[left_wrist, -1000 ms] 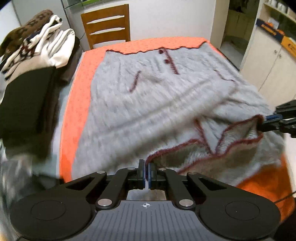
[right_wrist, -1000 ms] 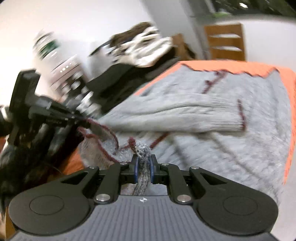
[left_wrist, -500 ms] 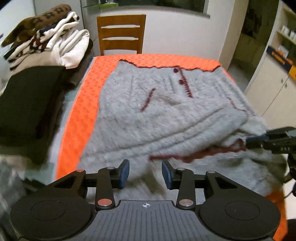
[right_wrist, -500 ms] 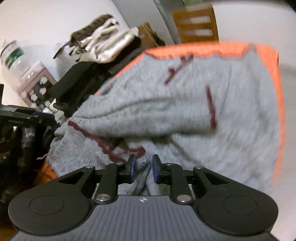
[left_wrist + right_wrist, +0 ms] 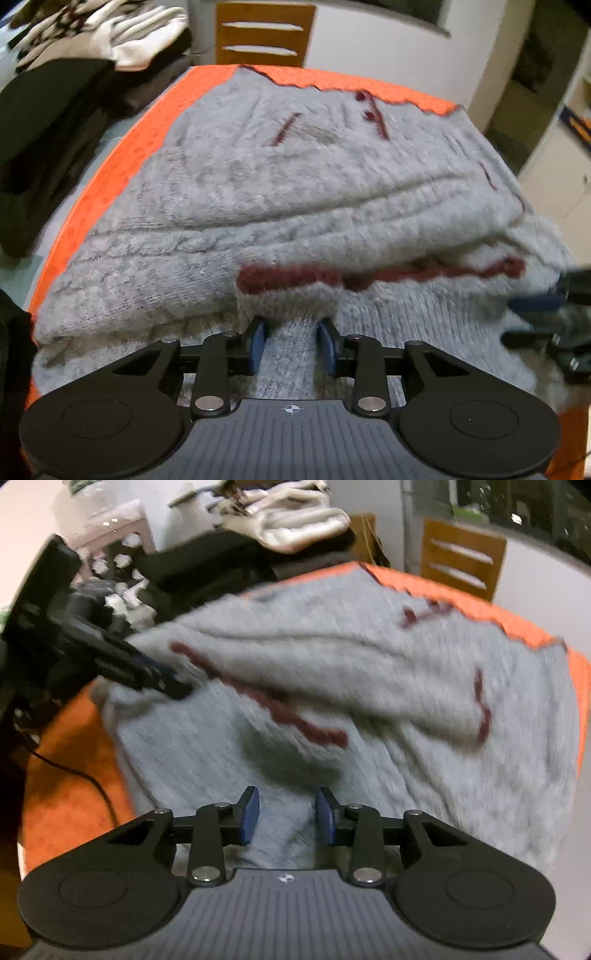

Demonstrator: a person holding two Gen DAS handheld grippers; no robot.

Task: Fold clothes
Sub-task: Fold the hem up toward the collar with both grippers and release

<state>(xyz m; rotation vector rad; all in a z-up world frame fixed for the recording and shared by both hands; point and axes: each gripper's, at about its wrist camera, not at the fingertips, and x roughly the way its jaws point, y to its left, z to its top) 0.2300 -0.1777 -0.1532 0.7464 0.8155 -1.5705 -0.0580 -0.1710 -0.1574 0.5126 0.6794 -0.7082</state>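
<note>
You've got a light grey cable-knit sweater (image 5: pixel 295 206) with dark red trim (image 5: pixel 369 275) just ahead of your left gripper (image 5: pixel 291 345), whose black fingers carry blue pads (image 5: pixel 257 345). The right gripper (image 5: pixel 286 819) has the same black and blue look. Under the knit there's a bright orange cover (image 5: pixel 110 173) with a faint dotted texture. Far off to the left you see a clothes pile (image 5: pixel 74 55): black pieces, then white with dark stripes. Straight ahead past the cover, the chair (image 5: pixel 264 33) is warm brown wood.
</note>
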